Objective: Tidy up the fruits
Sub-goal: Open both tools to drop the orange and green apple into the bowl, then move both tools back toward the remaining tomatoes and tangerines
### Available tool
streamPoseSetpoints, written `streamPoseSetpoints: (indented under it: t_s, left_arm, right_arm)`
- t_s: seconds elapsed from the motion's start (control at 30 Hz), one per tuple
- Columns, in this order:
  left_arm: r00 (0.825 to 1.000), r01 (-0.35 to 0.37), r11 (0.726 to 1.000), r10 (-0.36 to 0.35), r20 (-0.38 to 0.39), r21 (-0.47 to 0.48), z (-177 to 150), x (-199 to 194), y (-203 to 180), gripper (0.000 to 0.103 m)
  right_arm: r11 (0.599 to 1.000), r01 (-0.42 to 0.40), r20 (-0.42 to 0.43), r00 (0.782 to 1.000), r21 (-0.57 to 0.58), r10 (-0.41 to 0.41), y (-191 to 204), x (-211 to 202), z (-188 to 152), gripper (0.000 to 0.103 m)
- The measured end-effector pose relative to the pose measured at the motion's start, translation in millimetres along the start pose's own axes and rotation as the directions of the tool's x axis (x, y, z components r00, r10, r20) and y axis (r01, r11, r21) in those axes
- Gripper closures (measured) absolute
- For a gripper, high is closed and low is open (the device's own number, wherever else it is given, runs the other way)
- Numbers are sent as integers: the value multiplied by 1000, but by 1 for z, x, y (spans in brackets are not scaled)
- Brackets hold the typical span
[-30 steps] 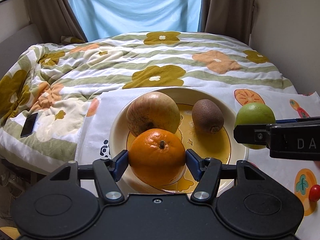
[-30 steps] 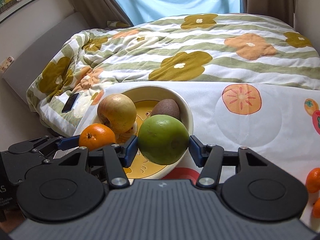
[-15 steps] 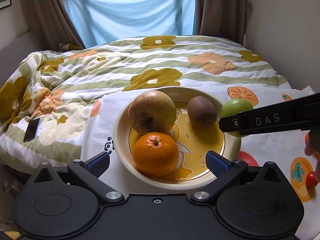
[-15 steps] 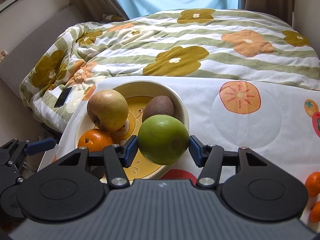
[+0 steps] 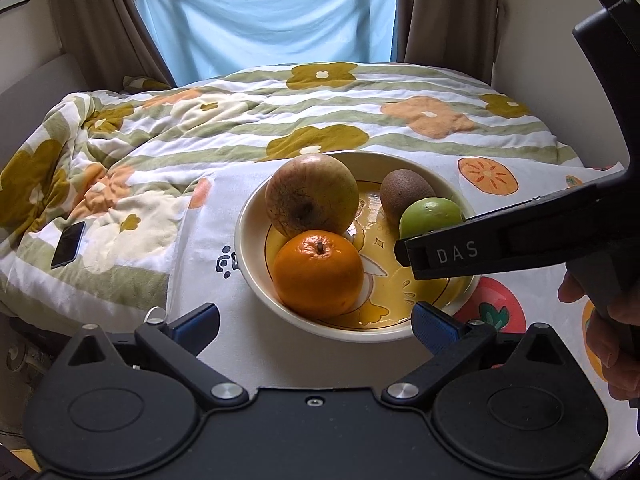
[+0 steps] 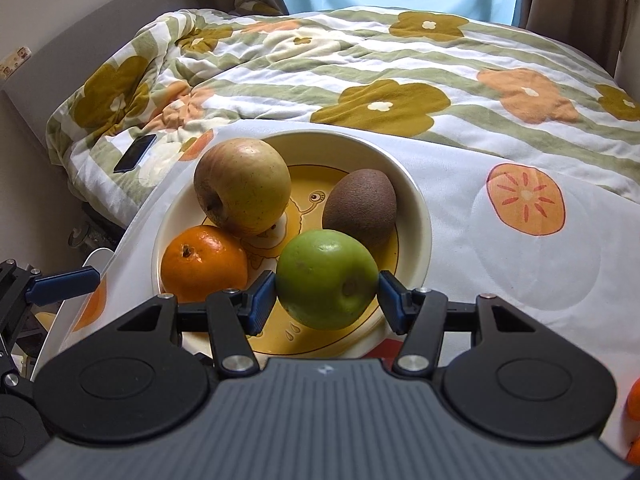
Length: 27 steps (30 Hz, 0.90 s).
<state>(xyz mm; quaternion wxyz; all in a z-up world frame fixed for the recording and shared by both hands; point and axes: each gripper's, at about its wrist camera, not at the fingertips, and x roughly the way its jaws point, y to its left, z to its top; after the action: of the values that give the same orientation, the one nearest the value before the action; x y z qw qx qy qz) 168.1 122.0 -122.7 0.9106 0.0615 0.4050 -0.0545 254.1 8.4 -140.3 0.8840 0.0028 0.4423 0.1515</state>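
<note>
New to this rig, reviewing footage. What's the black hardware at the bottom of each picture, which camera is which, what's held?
No robot: a person carries a handheld two-finger gripper in each hand, each with a fisheye camera looking along its fingers. The left view shows the left gripper open and empty before the bowl. The right view shows the right gripper shut on a green apple above the bowl. In the bowl lie a yellow apple, an orange and a kiwi. The bowl sits on a fruit-print cloth; a phone lies on the quilt.

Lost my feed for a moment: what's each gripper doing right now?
Left gripper: open, holding nothing.
Right gripper: closed on the green apple, over the bowl.
</note>
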Motion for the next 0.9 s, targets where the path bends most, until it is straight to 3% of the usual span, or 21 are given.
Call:
streamPoseSetpoints:
  t_s: [0.13,0.2,0.23,0.5,0.9]
  left_arm:
    - [1000,-10,1000,10,-6,8,-2,1,0,0]
    - [1000,-16,1000,16,-5,10,-1,0,0,0]
    - [1000,-13,1000,13,-3,9,-2,-1,1,0]
    - [1000,-7,1000,7,9,1,-3,-11,2,0]
    - [996,-73,997,73,55,-15,2,-43,-11,0]
  right_arm:
    - [1000,4,29,1000,6,-5,1,-2,0,29]
    - [1000,25,57,998,-13,-24,3,-8,2,14]
    - [999,47,67,997,-21,-45,5,-11,2,0]
    - [999,47,74,996,-4,-46,2,-23,-2,0]
    - [1000,22,132,991,9,-23,-10,-71,-9,0]
